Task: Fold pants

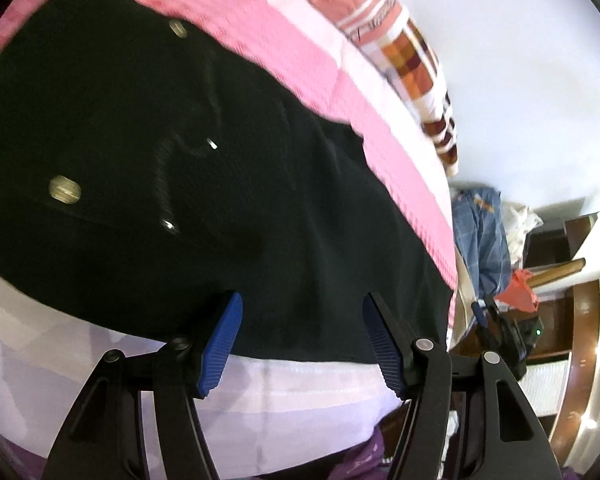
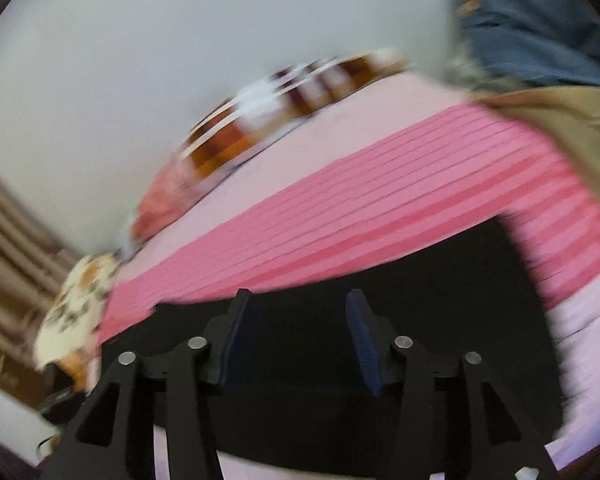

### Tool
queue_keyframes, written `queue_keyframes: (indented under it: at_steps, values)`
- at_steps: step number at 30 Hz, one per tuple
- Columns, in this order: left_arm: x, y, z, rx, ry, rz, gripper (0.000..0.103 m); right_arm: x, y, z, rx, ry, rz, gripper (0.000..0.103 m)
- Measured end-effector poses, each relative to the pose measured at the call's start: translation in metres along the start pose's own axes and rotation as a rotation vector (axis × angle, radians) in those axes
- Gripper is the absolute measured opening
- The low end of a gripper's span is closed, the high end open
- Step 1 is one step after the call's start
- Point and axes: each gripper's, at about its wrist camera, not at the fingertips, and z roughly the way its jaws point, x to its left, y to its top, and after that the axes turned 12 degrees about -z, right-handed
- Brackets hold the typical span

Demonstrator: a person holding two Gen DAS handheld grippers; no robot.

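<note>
Your left gripper (image 1: 302,340) and right gripper (image 2: 298,340) both have fingers spread wide, holding nothing, over the black pants (image 1: 148,168) lying near the bed's (image 1: 284,60) front edge.

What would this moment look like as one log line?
task: fold pants | black pants: flat on pink bedspread | left hand-held gripper: open | right hand-held gripper: open
</note>
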Motion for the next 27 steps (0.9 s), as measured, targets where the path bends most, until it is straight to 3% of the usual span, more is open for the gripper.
queue_keyframes:
  at_steps: [5, 9, 15, 18, 22, 27]
  values:
    - [0.027, 0.009, -0.028, -0.081, 0.052, -0.012, 0.063, 0.068, -0.024, 0.059, 0.139, 0.182, -0.053, 0.048]
    - [0.055, 0.016, -0.045, -0.099, 0.022, -0.078, 0.063, 0.116, -0.038, 0.100, 0.239, 0.246, -0.111, 0.049]
    - [0.073, 0.026, -0.090, -0.203, 0.004, -0.067, 0.063, 0.157, -0.060, 0.148, 0.369, 0.230, -0.210, 0.049]
    - [0.092, 0.033, -0.111, -0.258, 0.078, -0.105, 0.063, 0.159, -0.068, 0.156, 0.390, 0.248, -0.184, 0.049]
    - [0.131, 0.039, -0.130, -0.257, 0.068, -0.191, 0.063, 0.157, -0.072, 0.156, 0.396, 0.235, -0.159, 0.049]
    - [0.125, 0.047, -0.111, -0.194, 0.045, -0.142, 0.063, 0.155, -0.071, 0.154, 0.390, 0.221, -0.126, 0.049]
